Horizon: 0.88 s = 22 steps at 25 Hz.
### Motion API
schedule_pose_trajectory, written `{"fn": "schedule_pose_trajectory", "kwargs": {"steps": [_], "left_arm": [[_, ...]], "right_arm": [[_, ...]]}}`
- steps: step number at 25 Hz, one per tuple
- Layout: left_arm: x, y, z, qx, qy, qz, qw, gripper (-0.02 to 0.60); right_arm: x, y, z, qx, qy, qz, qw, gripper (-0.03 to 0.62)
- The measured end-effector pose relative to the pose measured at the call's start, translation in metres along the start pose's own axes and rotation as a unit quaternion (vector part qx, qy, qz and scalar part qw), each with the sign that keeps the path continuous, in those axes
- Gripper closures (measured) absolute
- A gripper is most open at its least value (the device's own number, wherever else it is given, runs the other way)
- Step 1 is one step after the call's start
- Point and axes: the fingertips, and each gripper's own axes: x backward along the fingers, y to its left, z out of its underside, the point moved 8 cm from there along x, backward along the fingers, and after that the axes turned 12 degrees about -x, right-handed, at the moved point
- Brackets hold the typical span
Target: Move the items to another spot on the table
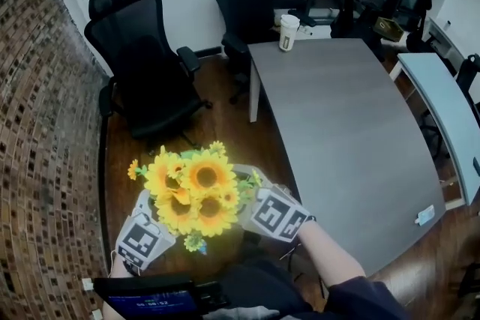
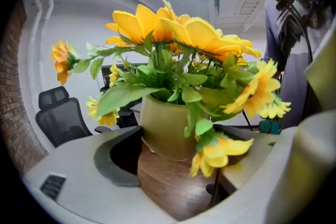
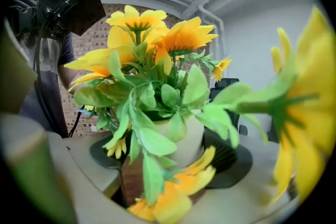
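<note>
The pot [image 2: 165, 131] of yellow sunflowers [image 1: 196, 187] hangs in the air over the wooden floor [image 1: 225, 116], off the near left corner of the grey table [image 1: 352, 131], close in front of the person. The left gripper [image 2: 176, 149] takes it from one side and the right gripper [image 3: 168, 160] from the other, each with its jaws spread wide and closed against the pot's walls. Leaves and blooms spill over both. A black office chair [image 1: 142, 56] stands beyond, and a paper cup [image 1: 289, 31] sits at the table's far corner.
</note>
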Motion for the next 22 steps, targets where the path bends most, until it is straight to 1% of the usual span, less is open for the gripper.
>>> {"fn": "schedule_pose_trajectory", "kwargs": {"steps": [4,8,12,17,19,22], "left_arm": [[-0.039,0.018,-0.022,-0.006,0.012,0.007,0.9999,0.176],[-0.075,0.039,-0.034,-0.028,0.005,0.022,0.9994,0.176],[-0.1,0.052,-0.04,-0.018,-0.006,0.039,0.9991,0.175],[-0.121,0.076,-0.037,-0.031,-0.023,0.066,0.9971,0.175],[-0.128,0.091,-0.032,-0.046,-0.037,0.078,0.9952,0.176],[-0.138,0.117,-0.024,-0.058,-0.052,0.1,0.992,0.175]], "right_arm": [[0.019,-0.042,-0.002,-0.008,-0.008,0.003,1.0,0.16],[0.03,-0.078,-0.004,-0.01,-0.012,0.023,1.0,0.16],[0.037,-0.103,-0.003,-0.018,-0.007,0.037,0.999,0.16],[0.033,-0.123,-0.008,-0.023,0.0,0.068,0.997,0.16],[0.026,-0.131,-0.012,-0.026,0.005,0.081,0.996,0.16],[0.011,-0.144,-0.02,-0.032,0.011,0.107,0.994,0.16]]}}
